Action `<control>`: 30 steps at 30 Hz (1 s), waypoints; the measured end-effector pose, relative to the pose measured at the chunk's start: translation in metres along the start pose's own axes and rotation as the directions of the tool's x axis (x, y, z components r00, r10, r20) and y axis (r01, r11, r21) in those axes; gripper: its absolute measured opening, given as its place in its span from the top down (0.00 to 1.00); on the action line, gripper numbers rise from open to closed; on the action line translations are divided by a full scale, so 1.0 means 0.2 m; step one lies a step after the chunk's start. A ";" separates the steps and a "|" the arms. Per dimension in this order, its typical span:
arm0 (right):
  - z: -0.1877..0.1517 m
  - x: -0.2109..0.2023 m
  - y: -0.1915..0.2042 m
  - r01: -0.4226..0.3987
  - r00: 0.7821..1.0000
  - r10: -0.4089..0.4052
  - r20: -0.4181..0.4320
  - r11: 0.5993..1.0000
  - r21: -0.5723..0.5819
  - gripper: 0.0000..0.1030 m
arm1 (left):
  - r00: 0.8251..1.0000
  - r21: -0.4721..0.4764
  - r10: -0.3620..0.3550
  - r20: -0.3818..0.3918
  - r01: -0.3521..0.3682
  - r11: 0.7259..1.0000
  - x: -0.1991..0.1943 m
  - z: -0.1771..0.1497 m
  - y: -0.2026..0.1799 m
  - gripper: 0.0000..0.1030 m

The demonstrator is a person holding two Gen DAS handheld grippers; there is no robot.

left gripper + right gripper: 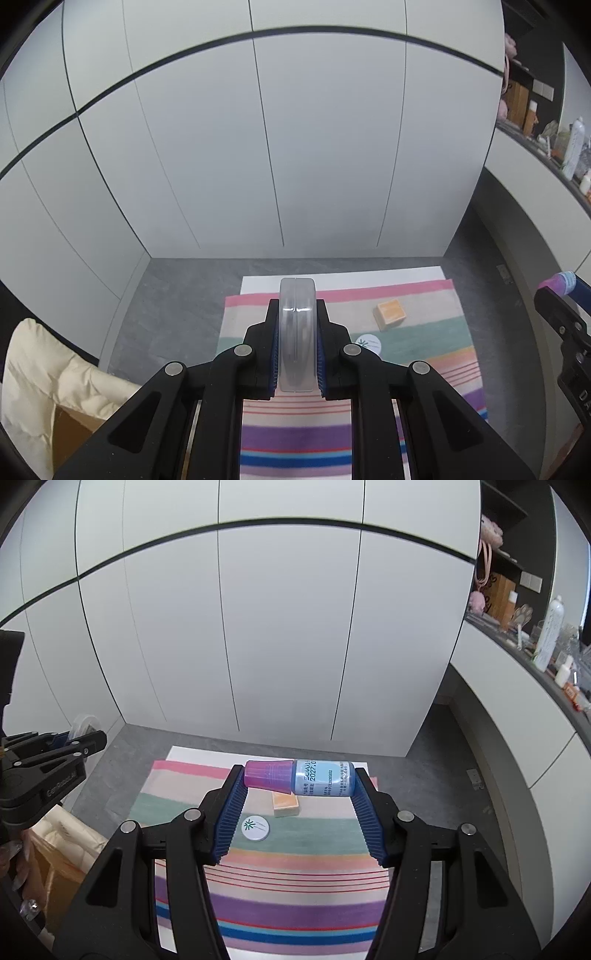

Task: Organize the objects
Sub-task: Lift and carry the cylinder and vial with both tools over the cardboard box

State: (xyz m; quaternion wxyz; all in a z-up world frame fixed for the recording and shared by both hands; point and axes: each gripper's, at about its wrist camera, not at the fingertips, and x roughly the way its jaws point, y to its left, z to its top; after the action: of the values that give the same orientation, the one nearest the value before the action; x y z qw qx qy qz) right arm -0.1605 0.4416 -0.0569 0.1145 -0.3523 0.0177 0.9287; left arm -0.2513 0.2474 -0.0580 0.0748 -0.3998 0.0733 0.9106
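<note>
**Both grippers loaded above the striped cloth**

Left wrist view. The left gripper (297, 343) is clamped on a clear disc (297, 332), a flat round case held on edge between the blue pads (274, 354), its rim standing up past the fingertips. Below lies the cloth (295, 435), striped pink, green, purple and blue, spread over a white board (388, 275) on the grey floor (177, 295). On the cloth, at 2 o'clock from the disc, sits an orange box (390, 315); a white round lid (368, 344) lies just beside the right finger, at 3 o'clock. A cream bag (48, 373) fills the 8 o'clock corner. The other gripper enters at the 3 o'clock edge.

Right wrist view. The right gripper (300, 779) is clamped on a bottle (300, 778) lying crosswise between the fingertips: pink cap toward 9 o'clock, blue printed body toward 3 o'clock. The bottle hangs clear of the cloth (295, 908). Beneath it, at 6 o'clock, rests the box (286, 805); the lid (255, 828) lies at 7 o'clock, near the left pad. The left gripper (88, 734), with the disc (83, 723) in it, shows at 9 o'clock. A cluttered shelf (524, 653) runs along 2 o'clock.
</note>
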 end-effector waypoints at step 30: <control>-0.58 -0.67 0.02 -0.093 0.992 0.097 -0.085 0.994 0.056 0.42 | 0.998 0.015 0.051 0.041 -0.052 0.999 -0.67 -0.78 0.18 0.84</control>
State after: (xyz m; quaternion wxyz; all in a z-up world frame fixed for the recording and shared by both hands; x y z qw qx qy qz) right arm 0.0118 0.3980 -0.0568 0.0784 -0.3885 0.0637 0.9159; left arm -0.0571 0.1709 -0.0602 0.0560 -0.3788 0.0892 0.9195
